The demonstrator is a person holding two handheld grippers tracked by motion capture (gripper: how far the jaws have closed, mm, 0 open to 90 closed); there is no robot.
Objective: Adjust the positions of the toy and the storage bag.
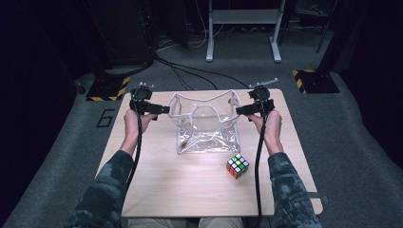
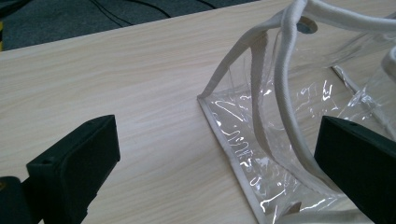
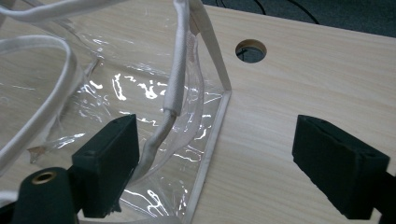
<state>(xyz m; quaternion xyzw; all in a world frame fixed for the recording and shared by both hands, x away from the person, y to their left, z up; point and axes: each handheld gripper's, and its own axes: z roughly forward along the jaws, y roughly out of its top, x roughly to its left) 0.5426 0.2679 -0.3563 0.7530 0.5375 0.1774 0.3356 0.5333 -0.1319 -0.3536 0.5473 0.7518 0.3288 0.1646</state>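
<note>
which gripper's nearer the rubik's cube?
Right. The right gripper is at the clear bag's right edge, up-table of the cube; the left gripper is across the bag.

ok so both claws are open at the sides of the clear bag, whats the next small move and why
Probably swing the right claw down toward the multicoloured puzzle cube. The clear plastic tote bag with white trim stands on the pale wooden table with its mouth spread open. Both claws, including the left claw, have their jaws apart beside its sides, gripping nothing, and the cube lies untouched on the right claw's side.
</note>
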